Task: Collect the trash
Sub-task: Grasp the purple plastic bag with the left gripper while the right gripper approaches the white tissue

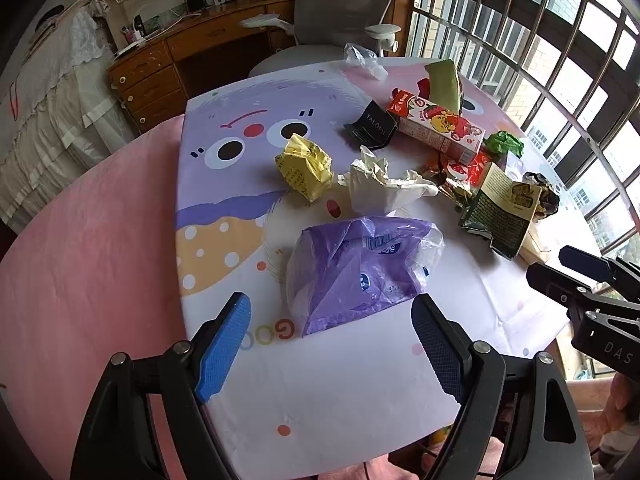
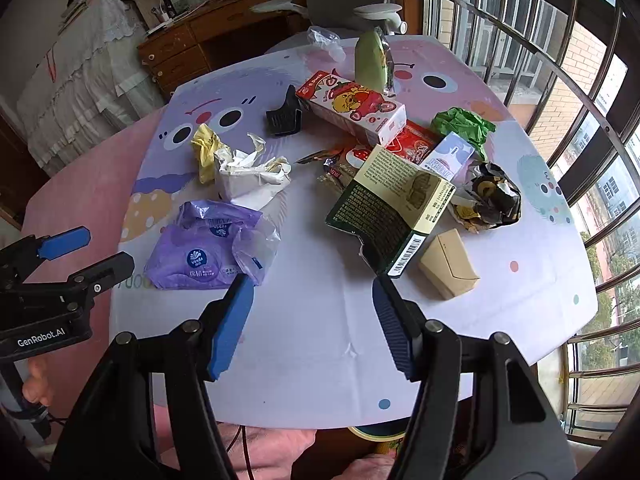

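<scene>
Both sets of jaws gape wide and empty: the left gripper [image 1: 332, 344] faces the purple tissue pack [image 1: 352, 272] at twelve o'clock, the right gripper [image 2: 312, 320] the torn green box [image 2: 384, 208] at one o'clock. On the tabletop [image 2: 320, 360], better to straddle the pack's crumpled middle, pinching low against slippery film.

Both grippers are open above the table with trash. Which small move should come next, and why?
Probably lower the left gripper onto the purple bag. It is the nearest piece of trash, it lies just ahead between the open fingers, and nothing is held yet. The right gripper is open too, with the green box just ahead.
</scene>
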